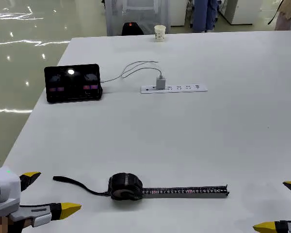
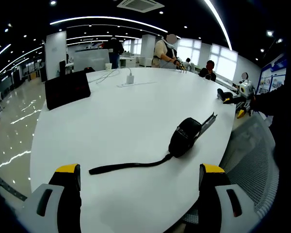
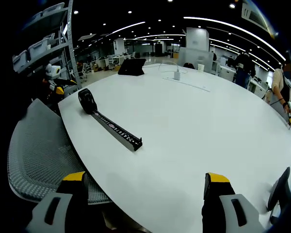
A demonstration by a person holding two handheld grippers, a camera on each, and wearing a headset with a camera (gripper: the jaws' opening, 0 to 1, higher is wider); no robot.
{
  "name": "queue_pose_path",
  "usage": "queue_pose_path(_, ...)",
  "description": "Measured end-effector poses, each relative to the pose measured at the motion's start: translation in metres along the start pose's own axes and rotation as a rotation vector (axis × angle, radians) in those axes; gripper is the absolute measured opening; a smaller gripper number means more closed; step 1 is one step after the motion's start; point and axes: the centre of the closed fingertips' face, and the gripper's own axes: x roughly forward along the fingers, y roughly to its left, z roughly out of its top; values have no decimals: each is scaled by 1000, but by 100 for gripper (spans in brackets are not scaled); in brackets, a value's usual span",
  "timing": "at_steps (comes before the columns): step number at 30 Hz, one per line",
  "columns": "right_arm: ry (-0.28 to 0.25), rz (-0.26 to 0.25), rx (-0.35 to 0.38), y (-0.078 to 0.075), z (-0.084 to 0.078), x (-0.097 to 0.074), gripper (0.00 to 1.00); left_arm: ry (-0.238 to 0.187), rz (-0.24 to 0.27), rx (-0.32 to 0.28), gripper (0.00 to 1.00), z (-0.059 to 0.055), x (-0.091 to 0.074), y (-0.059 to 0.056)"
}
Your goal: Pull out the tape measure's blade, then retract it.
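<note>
Tape measure [image 1: 125, 187] lies on table [image 1: 184, 136], blade [image 1: 184, 191] extended. Left hand-held gripper [image 1: 52, 191] and right hand-held gripper [image 1: 277, 206]: jaws spread, empty.

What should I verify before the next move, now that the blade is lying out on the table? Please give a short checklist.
1. Blade pulled out of the tape measure case: ok, it lies flat on the table.
2. Left gripper free: ok, fingers apart, holding nothing.
3. Right gripper free: ok, open, short of the blade's tip.
4. Case free to grasp: ok, nothing touches it; the strap trails toward the left gripper.
5. Blade lock engaged: cannot tell.
</note>
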Motion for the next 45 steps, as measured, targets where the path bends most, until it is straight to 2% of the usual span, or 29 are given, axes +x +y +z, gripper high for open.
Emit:
queue_pose_path(2,-2,7,-9,1,1,0,99,12,11,-5,99,-2,0,2)
queue_pose_path(6,-7,3,-15,0,2,0,99,7,8,-14,99,-2,-1,1)
queue_pose_path(9,-2,13,-7,1,2,0,99,-11,-5,-24,99,3,-2,-4)
queue_pose_path(11,4,9,-12,0,1,0,99,-8,-10,-24,99,5,-1,-7)
queue_pose_path(14,6,6,-16,-2,3,1,99,-4,-4,-13,99,8,3,-12)
queue_pose_path(16,15,7,-27,-2,3,3,99,-7,9,-25,99,13,5,-16)
queue_pose_path(18,37,-1,-21,-5,2,6,99,14,26,-19,99,12,11,-21)
queue_pose_path(21,37,17,-24,-3,5,8,99,37,9,2,99,12,19,-35)
queue_pose_path(22,46,24,-31,-2,4,9,99,31,-11,0,99,14,22,-43)
queue_pose_path(24,55,28,-41,-2,4,12,99,18,-19,-21,99,19,26,-53)
queue_pose_path(25,60,35,-51,-2,4,14,99,10,-46,-31,99,23,30,-64)
queue_pose_path(32,96,67,-141,1,15,25,99,12,-80,-14,99,34,51,-94)
queue_pose_path(33,98,73,-149,2,16,27,99,12,-80,-15,99,35,53,-97)
queue_pose_path(35,106,85,-181,0,19,32,99,-17,-64,-21,99,42,58,-101)
queue_pose_path(38,123,99,-207,1,24,38,99,-20,-59,-19,99,46,64,-108)
queue_pose_path(43,147,123,-259,0,32,46,99,-26,-57,-73,99,51,75,-116)
queue_pose_path(44,152,127,-266,0,33,47,99,-27,-43,-73,99,51,77,-116)
queue_pose_path(45,161,131,-284,-1,34,49,99,-34,17,-35,99,51,80,-110)
